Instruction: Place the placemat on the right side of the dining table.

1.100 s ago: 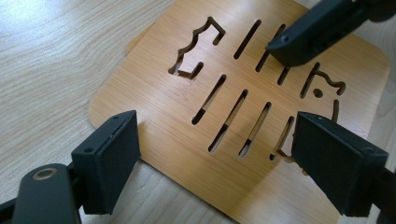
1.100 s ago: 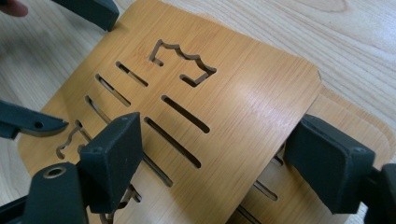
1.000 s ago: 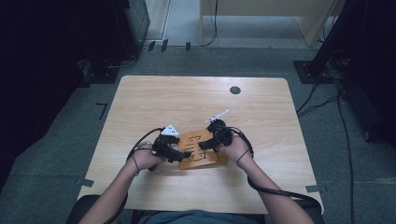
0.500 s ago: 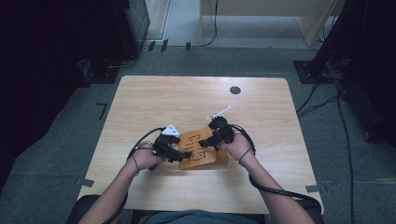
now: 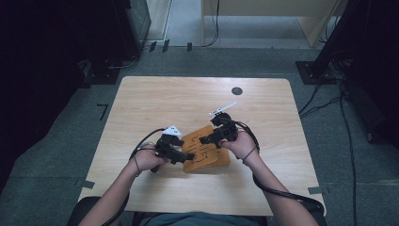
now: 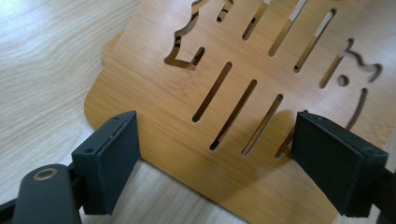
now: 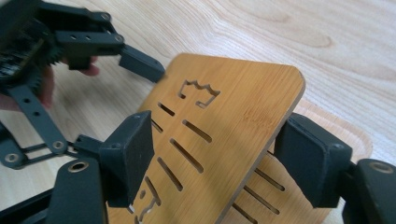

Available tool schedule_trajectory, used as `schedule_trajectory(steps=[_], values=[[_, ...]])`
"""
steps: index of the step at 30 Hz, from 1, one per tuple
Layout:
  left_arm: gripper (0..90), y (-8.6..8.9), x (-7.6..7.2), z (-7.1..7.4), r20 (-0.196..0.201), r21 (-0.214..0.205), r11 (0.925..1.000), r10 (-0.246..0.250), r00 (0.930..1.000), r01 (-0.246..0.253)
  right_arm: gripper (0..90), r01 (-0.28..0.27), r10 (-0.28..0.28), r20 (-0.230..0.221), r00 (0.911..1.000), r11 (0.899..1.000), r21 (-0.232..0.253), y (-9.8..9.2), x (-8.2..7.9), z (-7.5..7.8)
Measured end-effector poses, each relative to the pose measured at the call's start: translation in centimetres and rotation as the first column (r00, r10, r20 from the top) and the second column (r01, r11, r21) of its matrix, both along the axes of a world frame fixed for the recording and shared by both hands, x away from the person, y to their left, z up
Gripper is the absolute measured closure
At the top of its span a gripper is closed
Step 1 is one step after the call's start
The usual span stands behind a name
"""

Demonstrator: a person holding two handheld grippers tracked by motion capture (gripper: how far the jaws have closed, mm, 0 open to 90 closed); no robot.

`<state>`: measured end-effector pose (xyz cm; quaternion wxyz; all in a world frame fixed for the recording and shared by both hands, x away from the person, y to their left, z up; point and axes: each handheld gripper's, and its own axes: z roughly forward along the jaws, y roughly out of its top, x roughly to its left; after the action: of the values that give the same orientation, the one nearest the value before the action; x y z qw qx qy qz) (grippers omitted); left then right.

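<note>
As upper slotted board [image 7: 229,121] tilts | lower board [image 7: 327,135] mostly hidden | right claw [image 7: 217,154] closing.

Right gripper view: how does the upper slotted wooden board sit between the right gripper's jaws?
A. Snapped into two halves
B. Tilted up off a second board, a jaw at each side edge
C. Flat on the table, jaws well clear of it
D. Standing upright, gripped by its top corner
B: the upper slotted board tilts up off the lower board, with the right gripper astride its side edges.
</note>
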<state>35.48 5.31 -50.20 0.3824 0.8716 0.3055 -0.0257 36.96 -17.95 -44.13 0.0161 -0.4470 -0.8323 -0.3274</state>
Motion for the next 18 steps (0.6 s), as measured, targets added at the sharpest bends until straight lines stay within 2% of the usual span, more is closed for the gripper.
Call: schedule_trajectory(steps=[6, 11, 15, 16, 18], values=[[14.4, -0.2, 0.0, 0.0, -0.025, -0.02, 0.9997, -0.018, 0.9995, 0.017, 29.4, -0.008, 0.008, 0.001, 1.0, 1.0, -0.025, 0.3, -0.5, 1.2], [14.4, -0.2, 0.0, 0.1, -0.025, -0.029, 0.9992, -0.027, 0.9993, 0.027, 29.6, -0.016, 0.016, -0.003, 0.9999, 0.999, -0.034, 0.6, -0.8, 2.0], [14.4, -0.1, 0.0, 0.2, -0.042, -0.053, 0.9981, -0.032, 0.9986, 0.03, 32.5, -0.025, 0.025, -0.005, 0.9997, 1.0, -0.013, 0.7, -1.1, 3.2], [14.5, -0.1, 0.0, 0.2, -0.032, -0.044, 0.9984, -0.036, 0.9988, 0.035, 34.0, -0.029, 0.029, -0.012, 0.9995, 1.0, 0.003, 0.8, -1.2, 3.8], [14.5, 0.0, 0.0, 0.2, -0.031, -0.043, 0.9985, -0.035, 0.9989, 0.034, 34.7, -0.031, 0.031, -0.017, 0.9994, 1.0, 0.006, 0.8, -1.4, 4.1]])
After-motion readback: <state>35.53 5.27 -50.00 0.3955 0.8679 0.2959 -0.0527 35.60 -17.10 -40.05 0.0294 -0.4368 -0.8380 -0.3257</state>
